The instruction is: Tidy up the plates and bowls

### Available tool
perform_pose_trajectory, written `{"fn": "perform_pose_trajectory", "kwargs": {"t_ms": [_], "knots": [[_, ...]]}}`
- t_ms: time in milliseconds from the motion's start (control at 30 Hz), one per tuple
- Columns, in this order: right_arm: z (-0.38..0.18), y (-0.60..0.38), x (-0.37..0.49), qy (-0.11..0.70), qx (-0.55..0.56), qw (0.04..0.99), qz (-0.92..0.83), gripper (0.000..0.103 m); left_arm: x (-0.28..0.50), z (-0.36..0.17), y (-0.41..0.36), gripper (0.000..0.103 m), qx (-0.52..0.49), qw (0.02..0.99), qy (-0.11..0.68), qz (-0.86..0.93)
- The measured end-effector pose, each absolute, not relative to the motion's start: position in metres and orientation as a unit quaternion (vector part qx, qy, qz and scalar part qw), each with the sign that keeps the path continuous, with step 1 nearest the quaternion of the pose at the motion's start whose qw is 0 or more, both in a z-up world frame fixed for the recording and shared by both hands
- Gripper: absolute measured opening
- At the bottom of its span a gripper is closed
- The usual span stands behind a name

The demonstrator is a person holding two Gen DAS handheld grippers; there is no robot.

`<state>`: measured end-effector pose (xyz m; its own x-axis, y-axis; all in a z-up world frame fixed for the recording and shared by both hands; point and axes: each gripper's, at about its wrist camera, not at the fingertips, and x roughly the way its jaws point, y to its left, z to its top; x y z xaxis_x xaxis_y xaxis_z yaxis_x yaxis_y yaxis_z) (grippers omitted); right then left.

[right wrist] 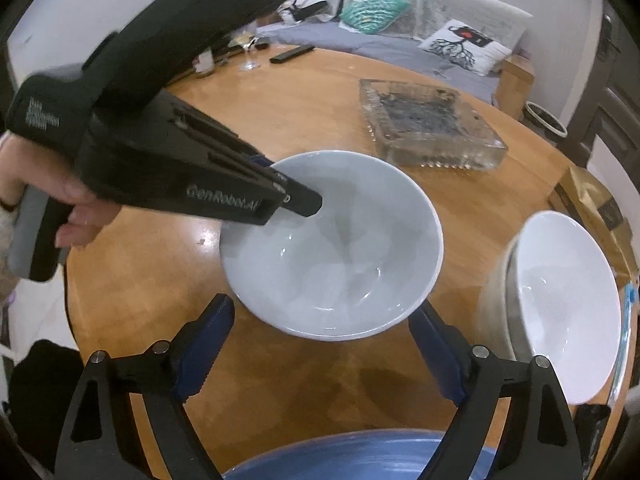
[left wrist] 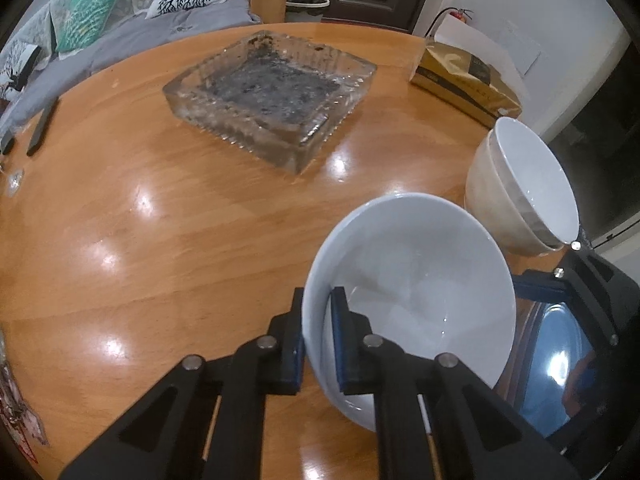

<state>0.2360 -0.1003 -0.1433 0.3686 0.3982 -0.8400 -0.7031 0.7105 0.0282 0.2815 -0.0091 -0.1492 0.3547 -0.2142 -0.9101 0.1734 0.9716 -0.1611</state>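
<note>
My left gripper is shut on the rim of a white bowl, one finger inside and one outside, and holds it tilted above the round wooden table. The same bowl fills the middle of the right wrist view, with the left gripper on its left rim. My right gripper is open and empty, with the bowl just ahead of its spread fingers. A stack of two white bowls stands to the right; it also shows in the right wrist view. A blue plate lies under my right gripper.
A square glass dish sits mid-table, also in the right wrist view. A brown box lies at the far right edge. A wine glass and a remote stand at the table's far side. A sofa lies beyond.
</note>
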Motion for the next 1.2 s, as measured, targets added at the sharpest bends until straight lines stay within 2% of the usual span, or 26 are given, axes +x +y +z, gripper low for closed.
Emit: {"fn": "perform_pose_trajectory", "kwargs": {"t_ms": [200, 533, 733, 1200], "knots": [[-0.151, -0.090, 0.248, 0.457, -0.177, 0.806, 0.333, 0.088, 0.281, -0.150, -0.012, 0.009, -0.004, 0.825, 0.554, -0.114], [-0.162, -0.069, 0.261, 0.474, -0.183, 0.810, 0.292, 0.097, 0.285, -0.158, -0.010, 0.010, -0.019, 0.821, 0.558, -0.119], [-0.162, -0.067, 0.261, 0.463, -0.178, 0.815, 0.300, 0.097, 0.280, -0.157, -0.007, 0.010, -0.008, 0.823, 0.554, -0.123], [-0.115, -0.080, 0.245, 0.402, -0.164, 0.848, 0.303, 0.097, 0.268, -0.103, -0.020, 0.010, 0.024, 0.845, 0.523, -0.110]]}}
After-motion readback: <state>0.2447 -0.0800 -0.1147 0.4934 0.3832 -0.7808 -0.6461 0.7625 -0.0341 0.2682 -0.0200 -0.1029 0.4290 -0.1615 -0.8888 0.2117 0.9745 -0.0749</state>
